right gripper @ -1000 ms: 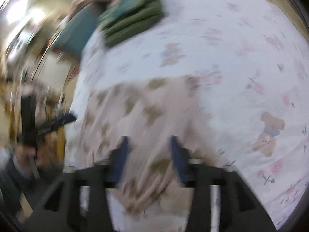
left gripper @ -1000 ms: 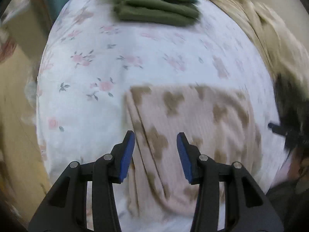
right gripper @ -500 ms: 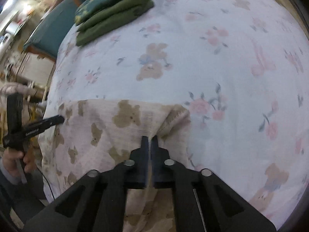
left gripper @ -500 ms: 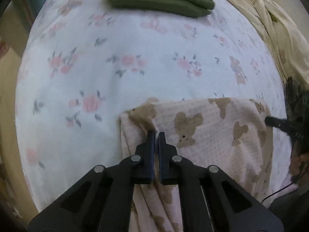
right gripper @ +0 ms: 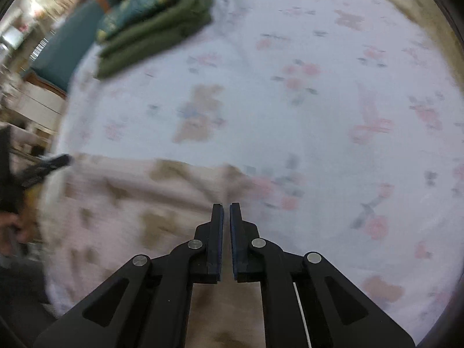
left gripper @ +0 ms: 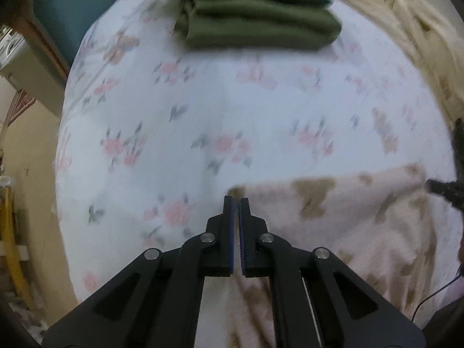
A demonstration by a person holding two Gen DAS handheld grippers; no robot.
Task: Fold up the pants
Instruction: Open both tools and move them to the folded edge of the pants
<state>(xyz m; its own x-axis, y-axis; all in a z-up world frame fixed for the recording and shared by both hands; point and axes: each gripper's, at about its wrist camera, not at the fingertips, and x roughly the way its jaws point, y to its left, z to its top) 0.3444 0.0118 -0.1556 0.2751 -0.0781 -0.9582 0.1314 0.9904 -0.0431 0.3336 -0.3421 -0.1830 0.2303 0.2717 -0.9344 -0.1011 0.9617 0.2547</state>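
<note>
The pants (left gripper: 348, 226) are pale pink with brown bear prints and lie on a floral bedsheet (left gripper: 232, 110). My left gripper (left gripper: 235, 200) is shut on their left near corner and holds that edge lifted. My right gripper (right gripper: 226, 206) is shut on their right near corner, and the pants (right gripper: 130, 208) spread to its left. Each gripper shows at the edge of the other's view, the right one (left gripper: 443, 188) and the left one (right gripper: 46, 168). Both views are blurred by motion.
A stack of folded clothes, olive green under teal patterned, (left gripper: 255, 20) sits at the far end of the bed, also in the right wrist view (right gripper: 153, 26). A cream blanket (left gripper: 411, 29) lies along the right side. The bed's left edge (left gripper: 62, 174) drops to the floor.
Both grippers closed on the pants' near corners about half a second ago. They have since moved forward across the bed with the fabric, toward the folded stack.
</note>
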